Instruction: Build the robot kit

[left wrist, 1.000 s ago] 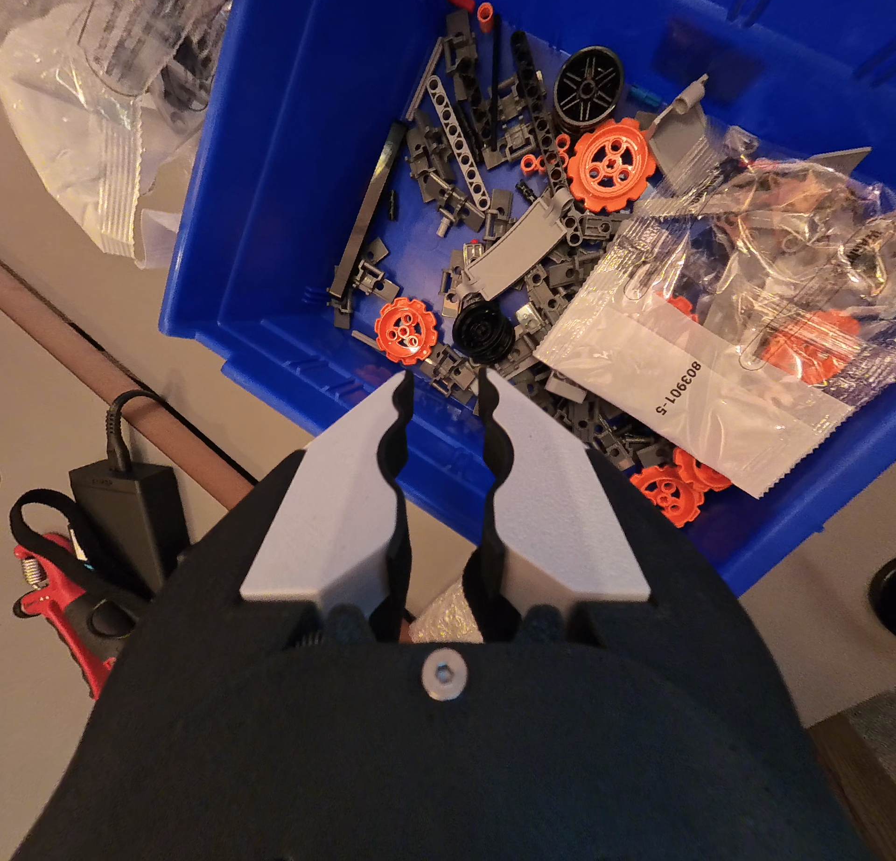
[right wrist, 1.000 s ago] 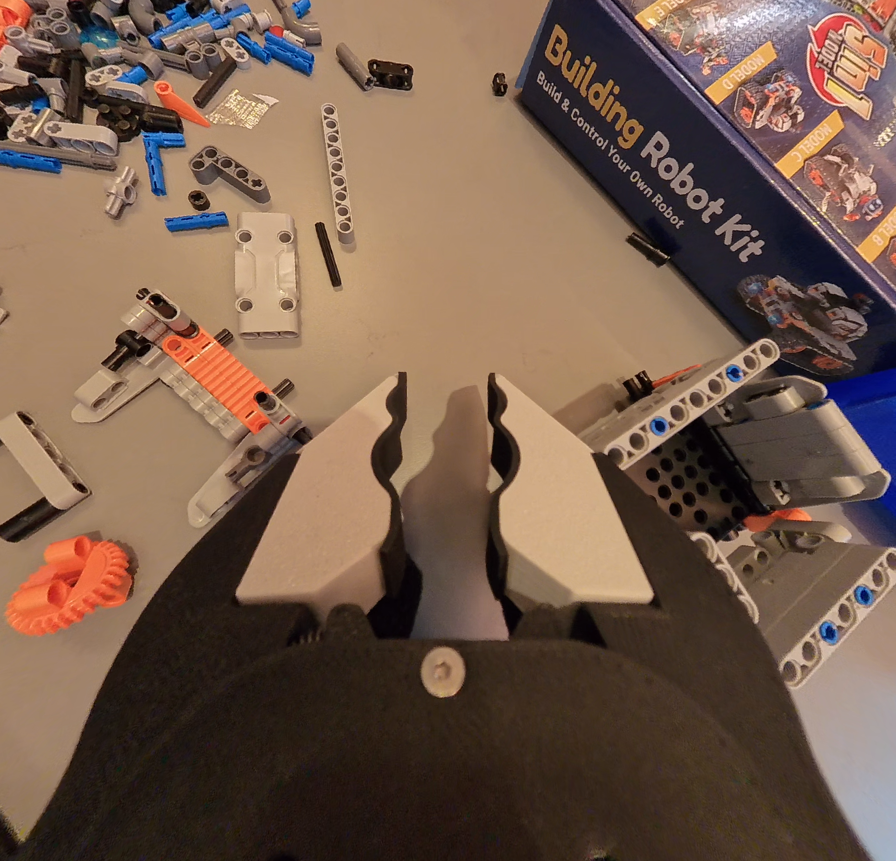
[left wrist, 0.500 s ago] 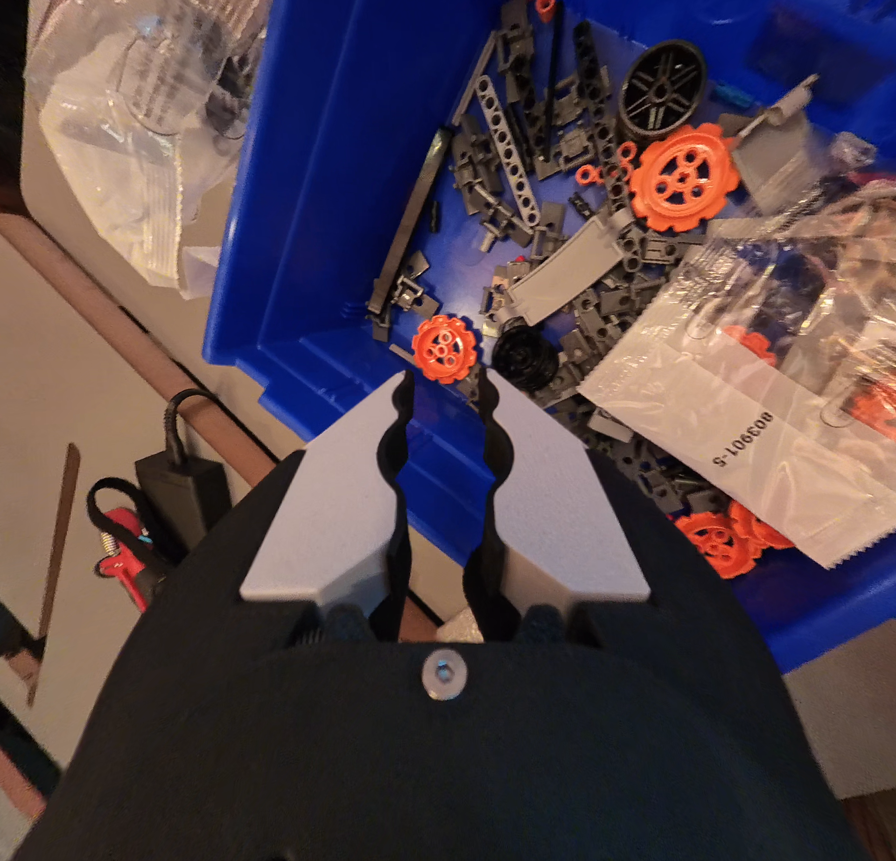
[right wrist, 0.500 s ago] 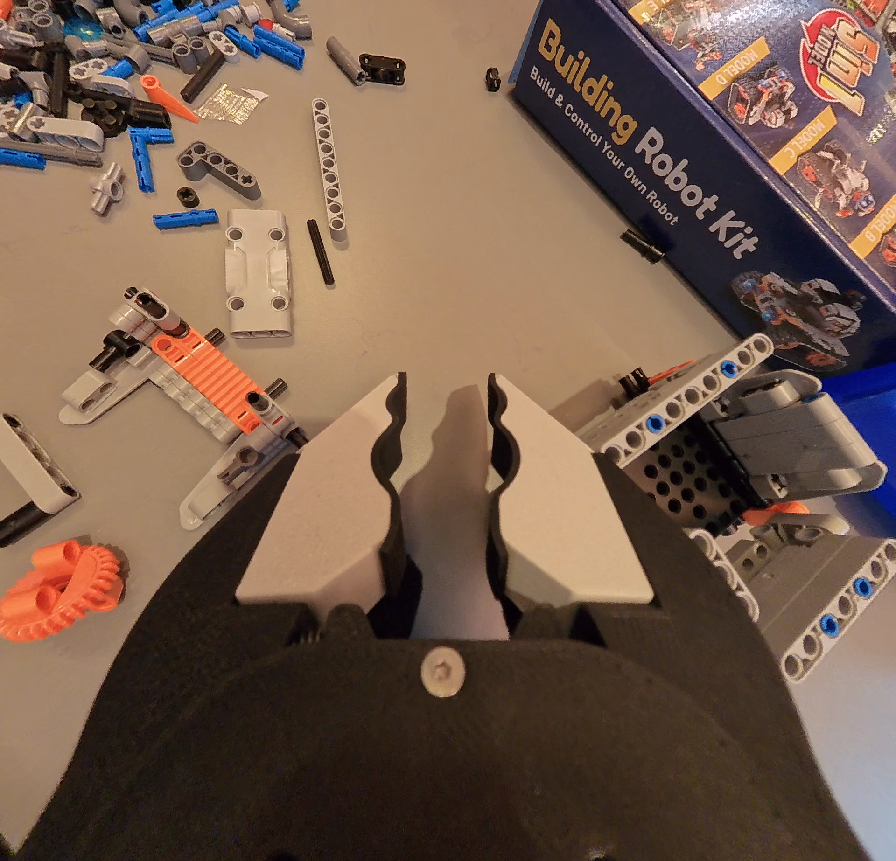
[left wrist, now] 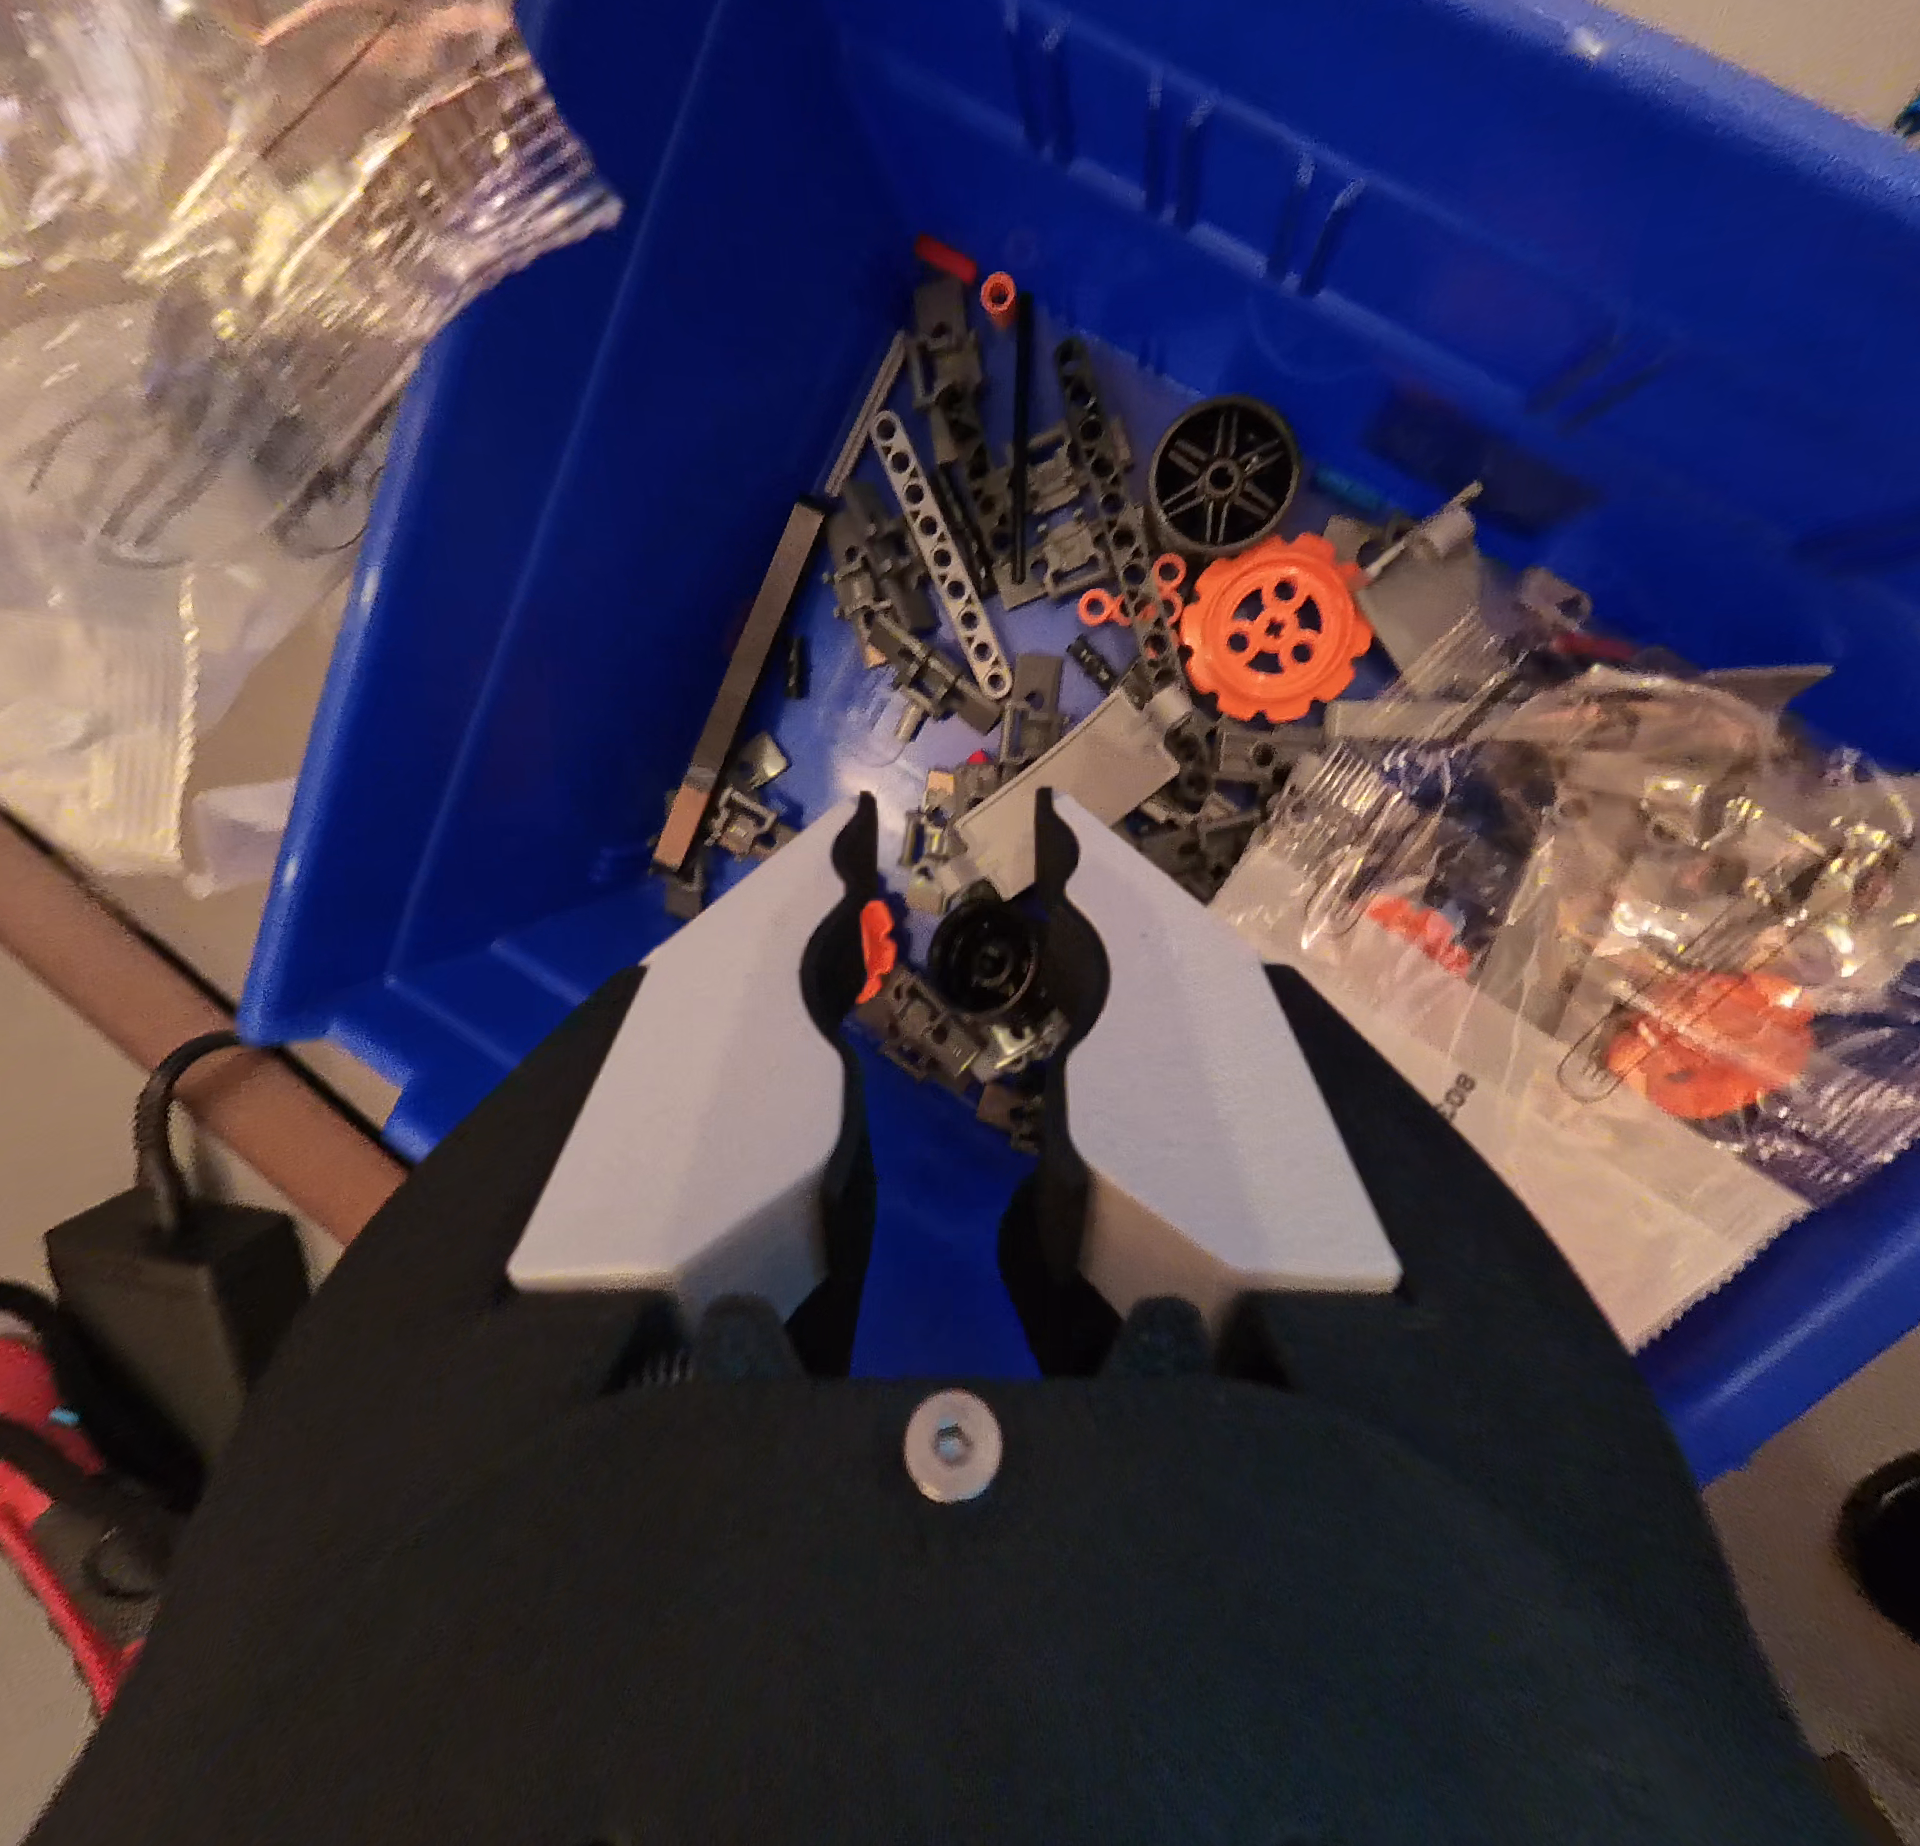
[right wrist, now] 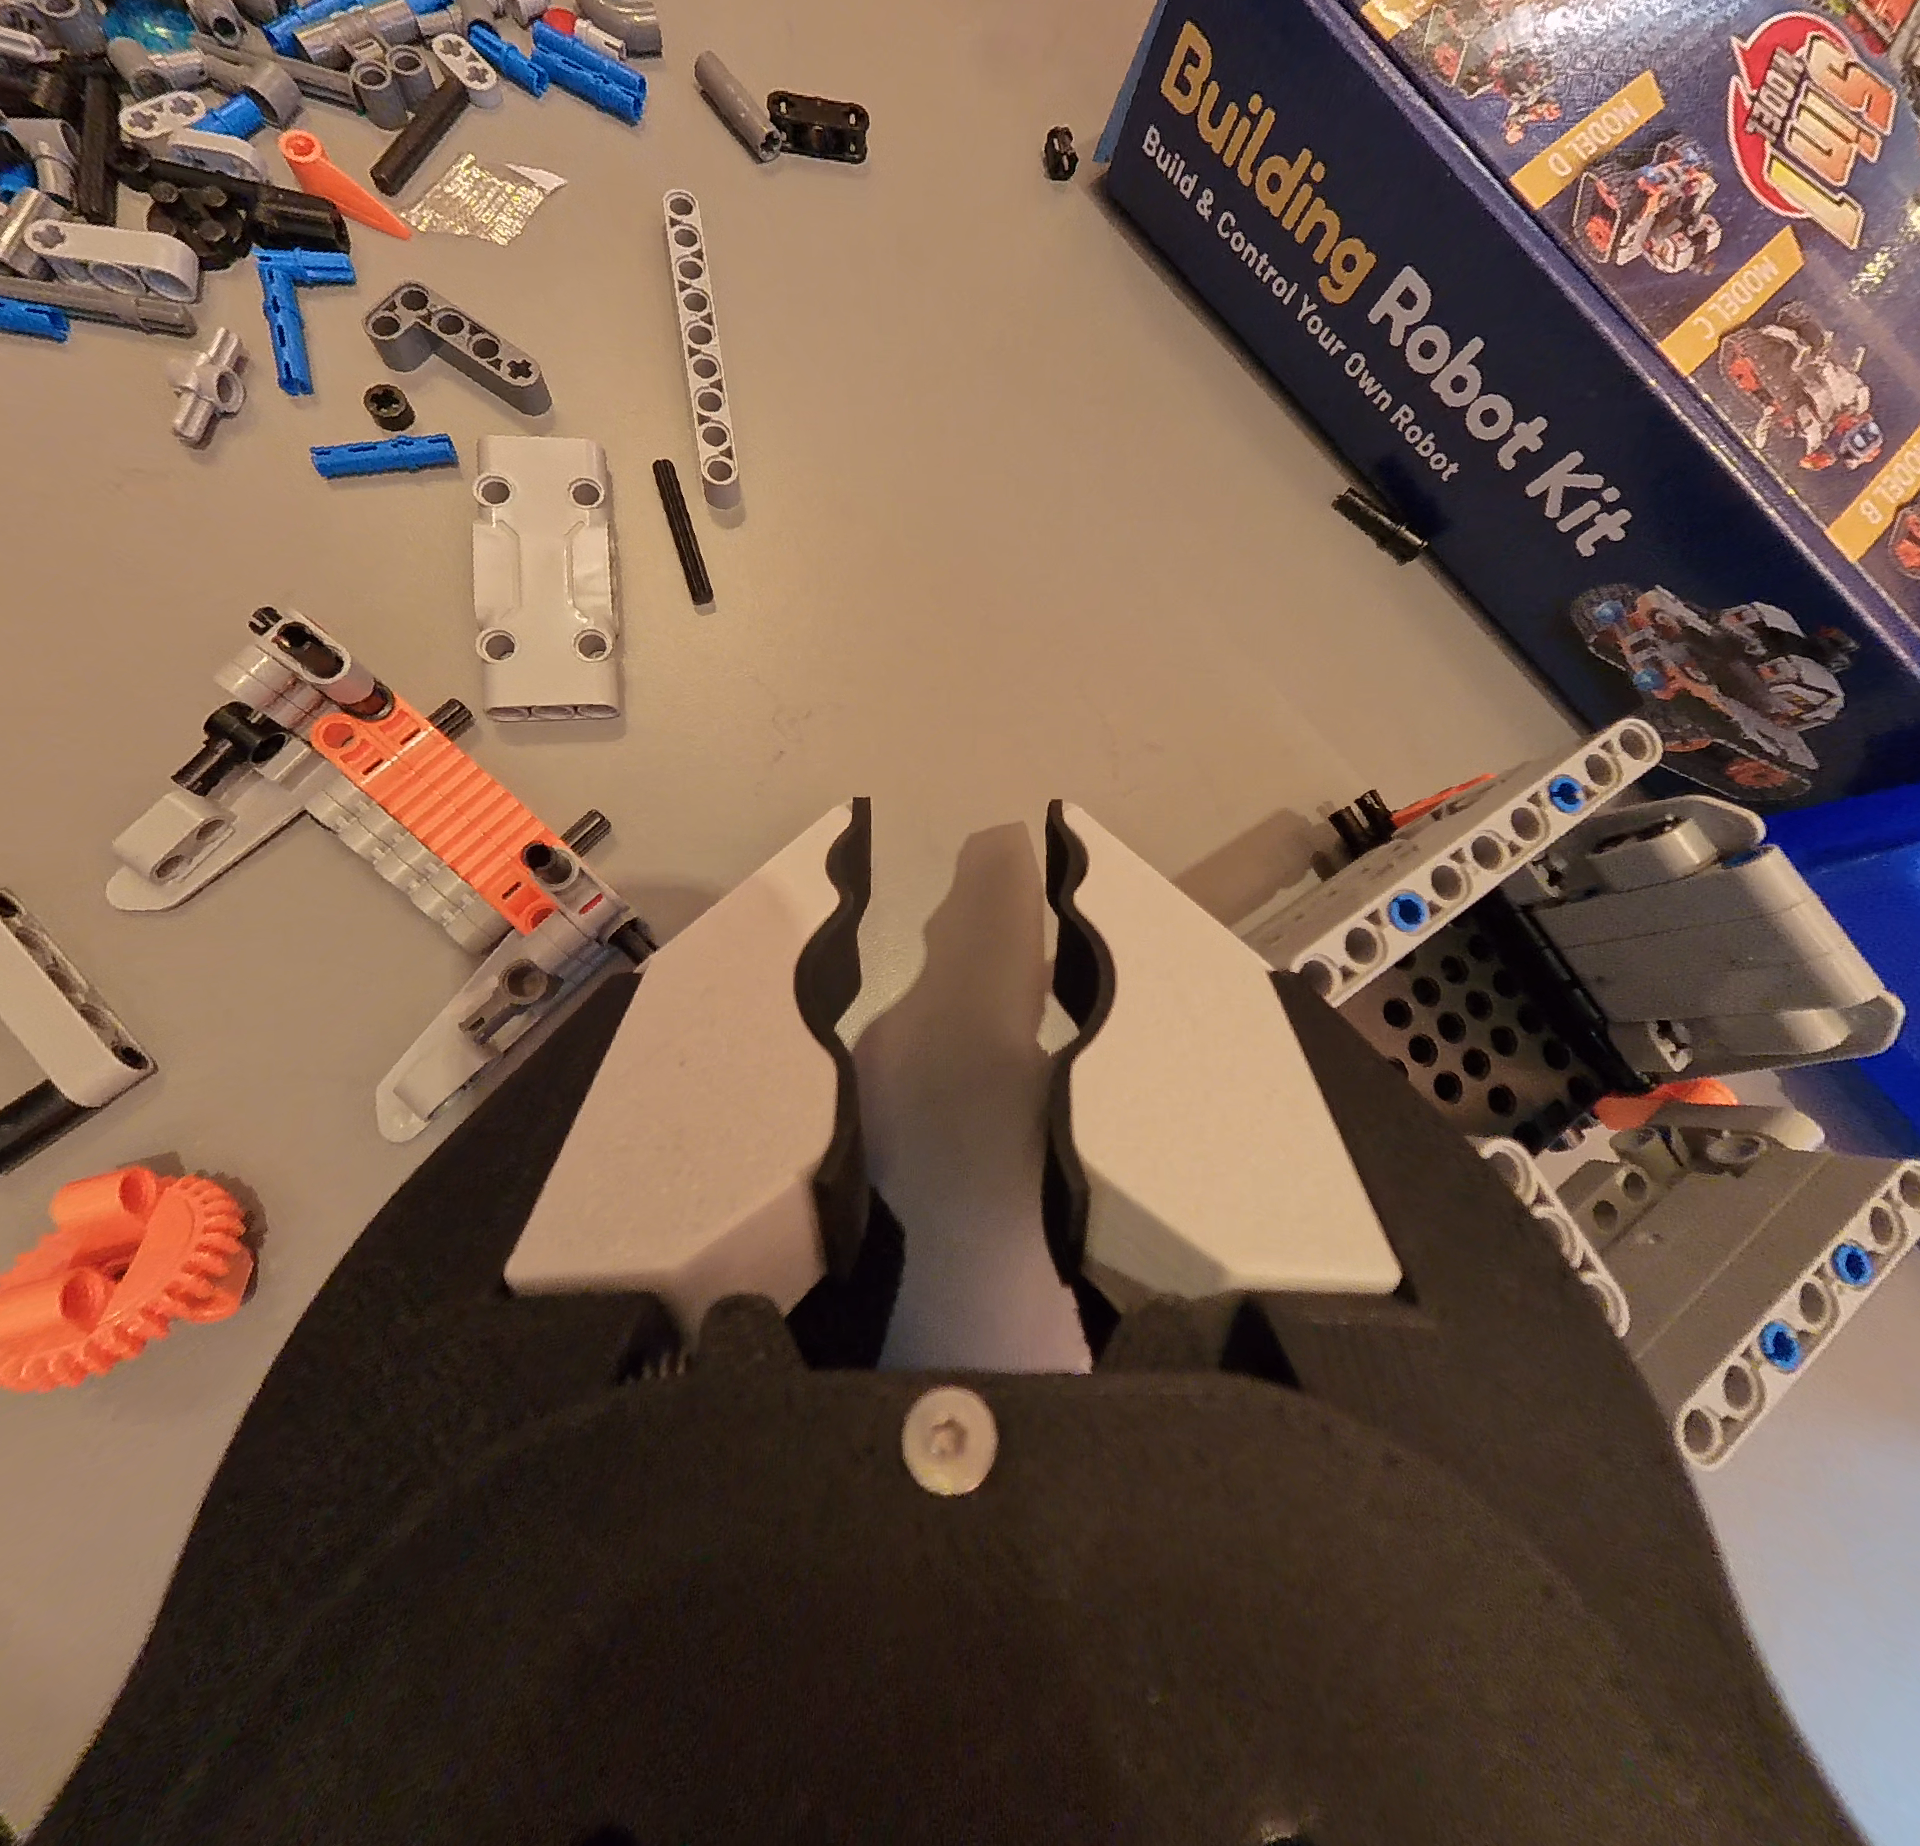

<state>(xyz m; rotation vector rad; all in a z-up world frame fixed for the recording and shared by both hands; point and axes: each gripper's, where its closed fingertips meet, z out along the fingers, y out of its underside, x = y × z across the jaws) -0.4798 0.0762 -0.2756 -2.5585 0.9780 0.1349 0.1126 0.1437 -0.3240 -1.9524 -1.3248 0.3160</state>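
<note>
The grey counter [right wrist: 987, 466] has a broad bare stretch in the middle of the right wrist view, running from the right claw [right wrist: 951, 809] away to the far edge of the picture. It is hemmed on the right by a dark blue kit box [right wrist: 1538, 269] with printed pictures, whose near long edge slants toward the right, and on the far left by a heap of loose blue, grey and black pieces [right wrist: 208, 103]. Near right, just beside the claw, stands a grey beam assembly [right wrist: 1507, 923] with blue pins; near left lies an orange-and-grey subassembly [right wrist: 416, 820], and farther left an orange gear [right wrist: 114, 1266].

In the left wrist view a blue bin [left wrist: 582, 508] fills most of the picture, its left wall steep and its near rim passing under the left claw [left wrist: 951, 814]. Crumpled clear plastic bags [left wrist: 208, 290] lie outside the bin to the far left. Inside, a clear parts bag [left wrist: 1558, 965] covers the right half, leaving the open floor on the left strewn with dark grey pieces.

The left claw is spread and angled down into the bin, its tips over the pieces, with a small black wheel [left wrist: 982, 955] and an orange sliver [left wrist: 876, 949] seen in the gap. I cannot tell whether it touches them.

The right claw is likewise spread, holding nothing, hovering over bare counter.
</note>
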